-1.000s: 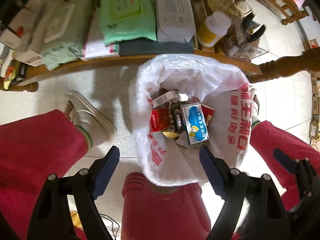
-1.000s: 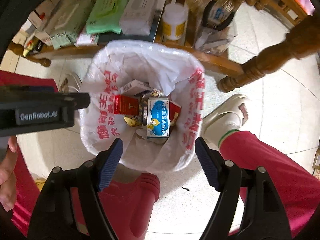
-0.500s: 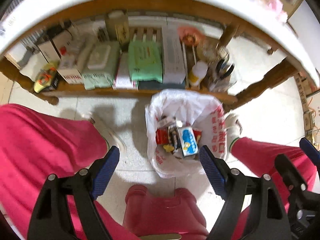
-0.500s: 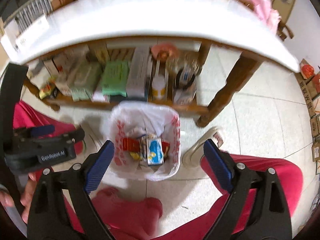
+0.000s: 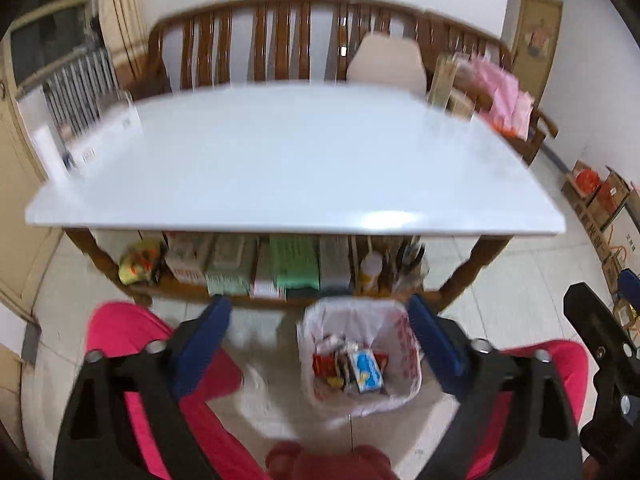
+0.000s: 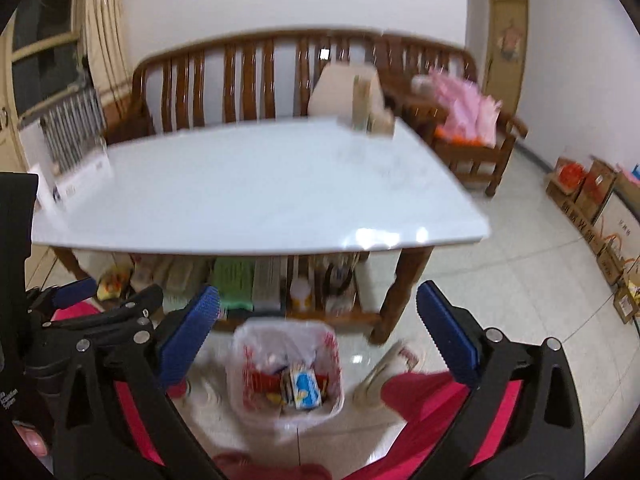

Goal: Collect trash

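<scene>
Left gripper and right gripper both empty, jaws opening wide, above white trash bag of cartons beside white table.

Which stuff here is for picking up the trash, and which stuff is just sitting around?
For the job:
- trash bag on the floor
- boxes and wrappers in the bag
- left gripper and right gripper, jaws opening, nothing between them

Just lying about:
- white table
- shelf clutter underneath
- wooden bench
- cardboard boxes

text: none legible | bin bag: red print, blurred | boxes: print unreadable
</scene>
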`<state>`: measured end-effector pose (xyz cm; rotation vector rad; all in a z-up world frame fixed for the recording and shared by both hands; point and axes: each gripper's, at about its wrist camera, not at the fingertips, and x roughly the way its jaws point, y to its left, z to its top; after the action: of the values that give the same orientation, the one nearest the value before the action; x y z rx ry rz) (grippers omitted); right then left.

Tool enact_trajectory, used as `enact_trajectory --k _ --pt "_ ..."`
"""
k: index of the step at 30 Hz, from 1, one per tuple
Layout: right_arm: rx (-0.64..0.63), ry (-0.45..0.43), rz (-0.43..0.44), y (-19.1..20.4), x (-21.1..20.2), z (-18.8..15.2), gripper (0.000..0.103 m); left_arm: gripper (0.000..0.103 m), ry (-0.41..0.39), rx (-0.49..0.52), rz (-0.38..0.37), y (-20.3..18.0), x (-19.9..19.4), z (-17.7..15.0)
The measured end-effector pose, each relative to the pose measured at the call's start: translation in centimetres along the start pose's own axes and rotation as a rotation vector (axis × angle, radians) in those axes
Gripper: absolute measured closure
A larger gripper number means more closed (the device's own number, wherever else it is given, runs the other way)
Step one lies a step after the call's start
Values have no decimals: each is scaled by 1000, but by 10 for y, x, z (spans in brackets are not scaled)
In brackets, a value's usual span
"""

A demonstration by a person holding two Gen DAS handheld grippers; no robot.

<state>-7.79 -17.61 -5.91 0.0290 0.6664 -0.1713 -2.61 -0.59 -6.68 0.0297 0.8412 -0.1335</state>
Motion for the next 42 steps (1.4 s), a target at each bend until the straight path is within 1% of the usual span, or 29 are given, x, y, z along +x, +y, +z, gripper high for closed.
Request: enact_trajectory --k 3,5,8,13,18,21,23,42 --pt "-13 -89 -37 0 -26 10 7 13 -92 20 10 -6 -30 9" --pt "-12 -142 -72 0 -44 16 7 12 -141 16 14 -5 -47 14" --pt "25 -200 -59 -8 -65 23 7 8 -198 -8 10 -2 -70 20" --pt "35 -258 -49 -8 -86 27 7 8 -291 -10 56 -1 -104 28" --pt "26 -298 -44 -2 -102 28 7 8 -308 -21 55 1 -116 31" --pt "24 -310 -45 0 -107 28 7 8 -303 -9 53 0 -117 29" --pt "21 -314 -51 0 -109 27 7 8 -314 -5 64 -1 -119 28" --pt "-1 -305 -74 8 -108 30 7 8 -280 -30 63 2 -115 30"
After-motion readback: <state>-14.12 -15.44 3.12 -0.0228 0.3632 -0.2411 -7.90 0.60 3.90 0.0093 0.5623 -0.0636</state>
